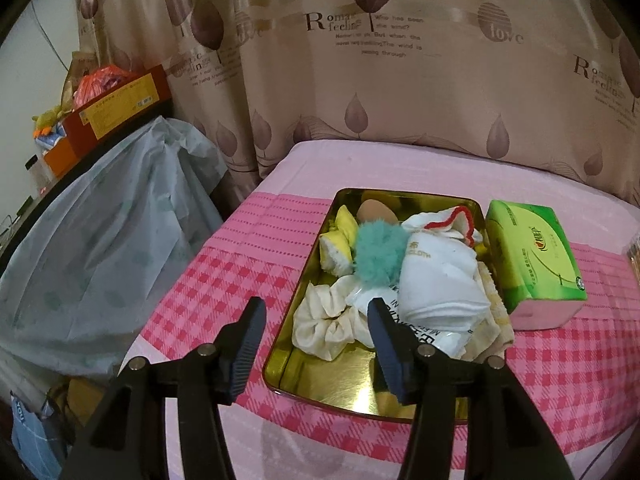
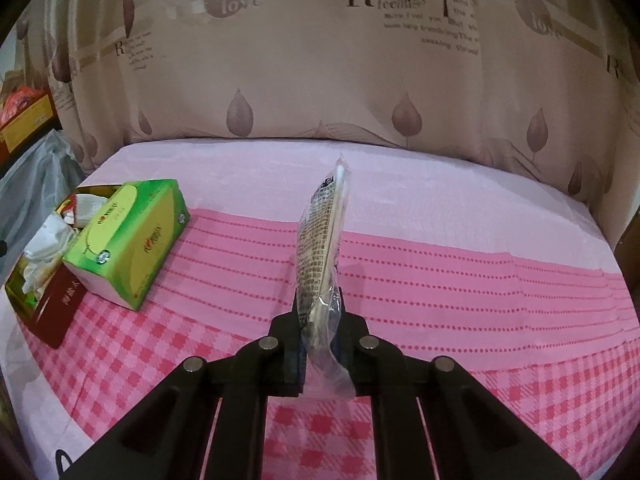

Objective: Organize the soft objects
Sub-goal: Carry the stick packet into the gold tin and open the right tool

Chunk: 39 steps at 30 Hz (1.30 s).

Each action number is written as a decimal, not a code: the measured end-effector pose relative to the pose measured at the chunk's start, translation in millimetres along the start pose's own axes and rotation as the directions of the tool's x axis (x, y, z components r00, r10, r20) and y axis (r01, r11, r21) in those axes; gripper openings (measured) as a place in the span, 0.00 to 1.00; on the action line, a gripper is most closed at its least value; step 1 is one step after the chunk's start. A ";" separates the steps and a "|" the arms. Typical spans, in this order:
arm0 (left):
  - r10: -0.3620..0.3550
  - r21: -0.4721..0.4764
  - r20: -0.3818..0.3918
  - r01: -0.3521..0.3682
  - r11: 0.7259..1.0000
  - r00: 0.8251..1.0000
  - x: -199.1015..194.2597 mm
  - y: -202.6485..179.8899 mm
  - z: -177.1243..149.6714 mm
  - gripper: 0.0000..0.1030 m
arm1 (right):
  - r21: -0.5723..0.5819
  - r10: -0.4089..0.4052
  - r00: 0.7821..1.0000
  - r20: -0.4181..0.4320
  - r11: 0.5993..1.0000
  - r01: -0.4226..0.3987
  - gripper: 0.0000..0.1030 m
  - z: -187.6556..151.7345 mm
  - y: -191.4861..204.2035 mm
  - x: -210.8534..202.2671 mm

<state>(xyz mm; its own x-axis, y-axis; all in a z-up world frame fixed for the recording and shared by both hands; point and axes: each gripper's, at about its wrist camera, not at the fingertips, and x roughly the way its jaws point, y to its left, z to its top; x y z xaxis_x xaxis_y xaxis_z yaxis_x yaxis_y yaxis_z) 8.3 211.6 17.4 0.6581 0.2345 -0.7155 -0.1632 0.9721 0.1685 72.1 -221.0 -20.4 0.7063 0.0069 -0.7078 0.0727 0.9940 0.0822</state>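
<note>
Looking from left to right, I first saw my left gripper with its fingers spread wide and nothing between them. It hung over the near left end of the shiny gold metal tin on the pink checked bed cover. The tin was already full of soft things: a cream scrunchie, a fluffy teal pom-pom and a white folded sock. The near end of the tin's floor was bare.

Just to the right of the tin lay the green tissue pack, close beside the tin's wall.

Farther right, my right gripper was squeezed shut on a thin clear plastic packet with black print. I held it by its near end, and its long side pointed away from me, standing on its edge above the bed cover.

The tin lay well off to the left of that packet, past the tissue pack. So I thought my right hand would have to carry the packet leftward, over the tissue pack, to reach the tin.
</note>
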 end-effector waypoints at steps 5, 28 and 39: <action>0.004 -0.011 -0.008 -0.004 1.000 1.000 1.6 2.8 -0.8 0.52 | -0.029 0.009 1.000 0.006 1.000 -0.009 0.08 5.0 17.5 -9.9; 0.025 -0.061 -0.015 -0.026 0.998 1.000 3.2 14.6 1.3 0.52 | -0.198 0.217 0.976 0.010 0.957 -0.211 0.08 29.8 146.4 -34.2; 0.066 -0.112 -0.009 -0.067 0.991 0.998 4.0 29.4 3.4 0.53 | -0.267 0.396 0.917 -0.057 0.879 -0.396 0.08 42.7 249.7 -20.2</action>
<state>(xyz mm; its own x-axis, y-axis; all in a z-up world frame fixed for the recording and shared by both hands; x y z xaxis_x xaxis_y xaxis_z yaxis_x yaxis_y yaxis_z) 8.7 241.1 21.8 0.6391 0.2983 -0.7089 -0.2882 0.9474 0.1388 106.0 22.3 44.4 0.6360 0.4061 -0.6562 -0.4038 0.8998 0.1654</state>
